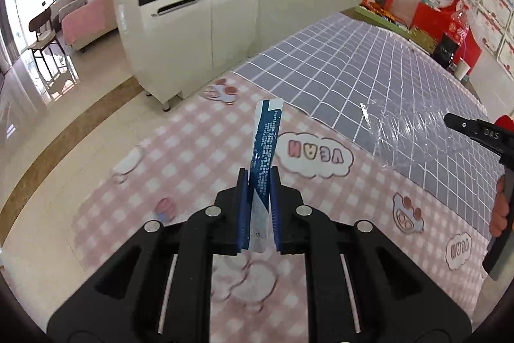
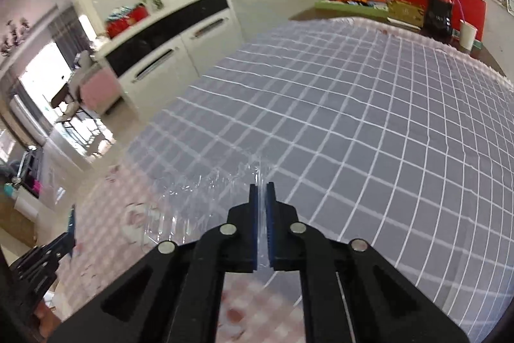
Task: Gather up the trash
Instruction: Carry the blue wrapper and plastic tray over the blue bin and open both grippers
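Wrapper, blue-white sachet strip, is pinched low by left gripper, upright above the pink checked cloth — clear of the table, ready to drop. Right gripper is clamped narrow on the edge of a clear plastic bag, lifting one side; probably holding the mouth up to receive trash. Bag straddles the seam with the grey grid cloth.

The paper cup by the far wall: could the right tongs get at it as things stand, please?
Probably not yet. The right tongs are shut on a clear bag, and the cup stands far across the grid cloth, though nothing lies in between.
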`<state>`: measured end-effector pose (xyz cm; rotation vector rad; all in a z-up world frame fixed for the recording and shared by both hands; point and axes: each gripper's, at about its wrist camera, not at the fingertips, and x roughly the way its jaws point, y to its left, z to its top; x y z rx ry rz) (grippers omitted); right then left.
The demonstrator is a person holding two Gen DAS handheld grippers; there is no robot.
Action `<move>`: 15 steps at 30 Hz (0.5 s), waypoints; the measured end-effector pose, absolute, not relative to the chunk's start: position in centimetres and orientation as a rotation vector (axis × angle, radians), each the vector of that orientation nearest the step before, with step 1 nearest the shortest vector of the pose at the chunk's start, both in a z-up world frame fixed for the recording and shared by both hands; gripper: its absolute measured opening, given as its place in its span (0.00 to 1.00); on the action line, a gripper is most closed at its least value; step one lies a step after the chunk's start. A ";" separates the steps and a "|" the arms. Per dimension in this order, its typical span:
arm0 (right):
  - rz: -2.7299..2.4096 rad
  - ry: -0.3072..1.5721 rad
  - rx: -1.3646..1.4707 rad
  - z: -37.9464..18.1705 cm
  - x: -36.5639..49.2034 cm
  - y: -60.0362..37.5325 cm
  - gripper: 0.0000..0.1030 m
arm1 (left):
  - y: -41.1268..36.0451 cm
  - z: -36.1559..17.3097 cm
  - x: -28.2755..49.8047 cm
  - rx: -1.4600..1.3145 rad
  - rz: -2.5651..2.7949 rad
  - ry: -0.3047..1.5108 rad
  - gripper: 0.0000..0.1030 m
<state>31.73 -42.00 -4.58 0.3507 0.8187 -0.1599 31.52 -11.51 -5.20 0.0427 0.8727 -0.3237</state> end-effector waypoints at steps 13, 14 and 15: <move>0.191 0.832 0.207 -1.0 28.8 -25.4 0.05 | 0.8 -3.6 24.6 -0.033 -0.108 0.794 0.13; 0.230 0.840 0.192 -1.0 28.8 -23.5 0.05 | 2.3 -3.8 24.1 -0.047 -0.085 0.801 0.13; 0.263 0.844 0.172 -1.0 28.8 -21.6 0.05 | 3.3 -4.0 23.8 -0.058 -0.072 0.806 0.13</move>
